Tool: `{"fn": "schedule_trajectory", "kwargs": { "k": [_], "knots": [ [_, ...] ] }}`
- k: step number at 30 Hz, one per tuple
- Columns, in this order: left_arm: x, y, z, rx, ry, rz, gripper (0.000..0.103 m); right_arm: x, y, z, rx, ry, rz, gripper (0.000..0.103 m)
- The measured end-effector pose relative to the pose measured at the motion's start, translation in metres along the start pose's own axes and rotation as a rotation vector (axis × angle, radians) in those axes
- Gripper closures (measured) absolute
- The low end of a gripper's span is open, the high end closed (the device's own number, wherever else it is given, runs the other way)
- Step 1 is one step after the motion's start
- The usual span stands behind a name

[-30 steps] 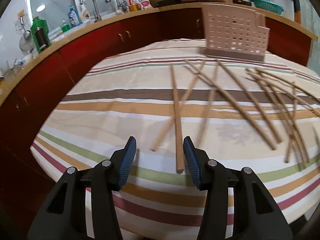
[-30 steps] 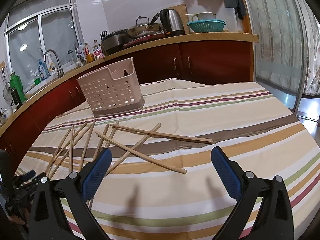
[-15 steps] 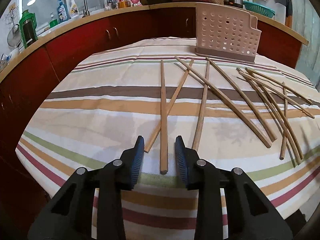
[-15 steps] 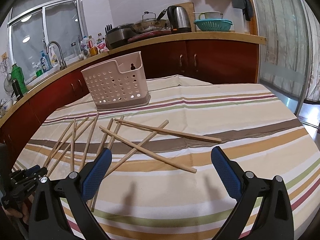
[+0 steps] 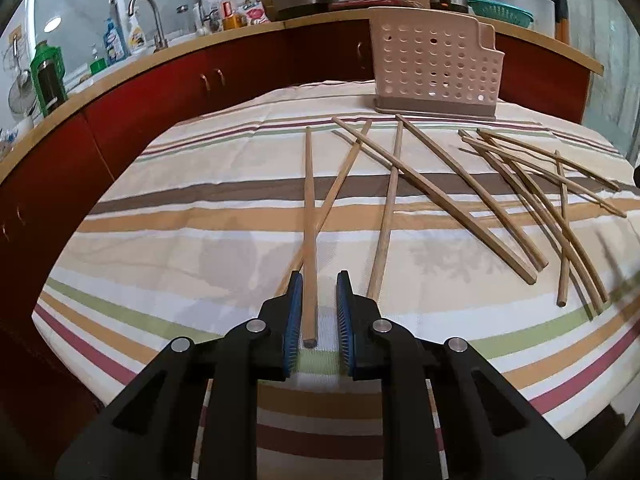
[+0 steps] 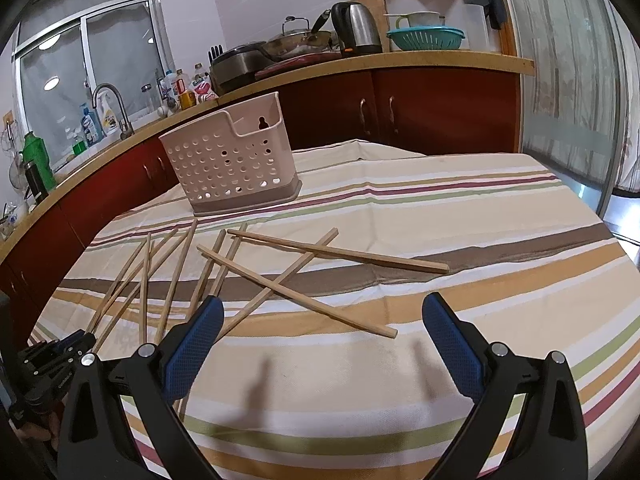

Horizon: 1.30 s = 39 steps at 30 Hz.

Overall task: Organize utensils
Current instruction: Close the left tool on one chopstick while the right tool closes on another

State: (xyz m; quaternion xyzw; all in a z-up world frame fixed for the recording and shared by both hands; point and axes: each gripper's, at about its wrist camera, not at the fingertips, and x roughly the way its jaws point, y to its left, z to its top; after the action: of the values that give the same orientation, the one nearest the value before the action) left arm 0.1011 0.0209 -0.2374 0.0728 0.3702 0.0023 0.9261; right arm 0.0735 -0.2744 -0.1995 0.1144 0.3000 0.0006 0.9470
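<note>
Several wooden chopsticks lie scattered on the striped tablecloth point(image 5: 192, 248). In the left wrist view, the near end of one chopstick point(image 5: 308, 200) lies between the blue pads of my left gripper point(image 5: 319, 280). The jaws are closing, and a gap still shows between the stick and the right pad. A second chopstick point(image 5: 344, 176) crosses under it. A perforated pink utensil basket point(image 5: 434, 64) stands at the table's far side. My right gripper point(image 6: 323, 304) hovers wide open above the cloth near two crossed chopsticks point(image 6: 296, 292), holding nothing. The left gripper point(image 6: 60, 348) shows at that view's lower left.
A curved red-cabinet counter point(image 6: 400, 108) rings the table behind the basket point(image 6: 232, 168), carrying a sink tap point(image 5: 148, 20), bottles, pans, a kettle point(image 6: 356, 28) and a teal colander. The cloth's edge drops off just under both grippers. A glass door is at the right.
The left gripper's jaws have narrowed around the near end of one chopstick and the gripper has shifted so the stick sits between them. The right gripper has stayed wide open and almost still.
</note>
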Motion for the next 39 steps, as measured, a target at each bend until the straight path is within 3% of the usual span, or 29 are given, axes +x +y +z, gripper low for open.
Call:
{"fn": "schedule_trajectory", "kwargs": {
  "k": [7,18,25,26,27,29,32,36,39],
  "knots": [
    [0.002,-0.004,0.0,0.021,-0.015,-0.011,0.096,0.005,-0.011,0.001,0.004,0.009,-0.009,0.007],
    [0.002,0.001,0.003,-0.001,-0.026,-0.048,0.097,0.015,-0.021,-0.006,-0.111,0.036,-0.026,0.008],
    [0.004,0.003,0.004,-0.009,-0.025,-0.05,0.097,0.042,-0.015,0.001,-0.161,0.144,0.034,0.009],
    [0.004,0.003,0.004,-0.011,-0.025,-0.049,0.097,0.046,-0.014,0.001,-0.167,0.17,0.038,0.014],
    [0.004,0.004,0.005,-0.015,-0.025,-0.05,0.097,0.05,-0.013,-0.001,-0.171,0.195,0.044,0.032],
    [0.004,0.006,0.004,-0.019,-0.023,-0.051,0.097,0.052,-0.013,-0.004,-0.188,0.211,0.024,0.05],
    [0.003,0.007,0.003,-0.023,-0.024,-0.051,0.097,0.046,-0.008,-0.008,-0.237,0.228,0.016,0.059],
    [0.001,0.01,0.004,-0.029,-0.031,-0.047,0.097,0.032,0.002,-0.019,-0.252,0.262,0.079,0.083],
    [0.002,0.013,0.004,-0.038,-0.032,-0.047,0.097,0.027,0.007,-0.024,-0.262,0.269,0.115,0.084]
  ]
}}
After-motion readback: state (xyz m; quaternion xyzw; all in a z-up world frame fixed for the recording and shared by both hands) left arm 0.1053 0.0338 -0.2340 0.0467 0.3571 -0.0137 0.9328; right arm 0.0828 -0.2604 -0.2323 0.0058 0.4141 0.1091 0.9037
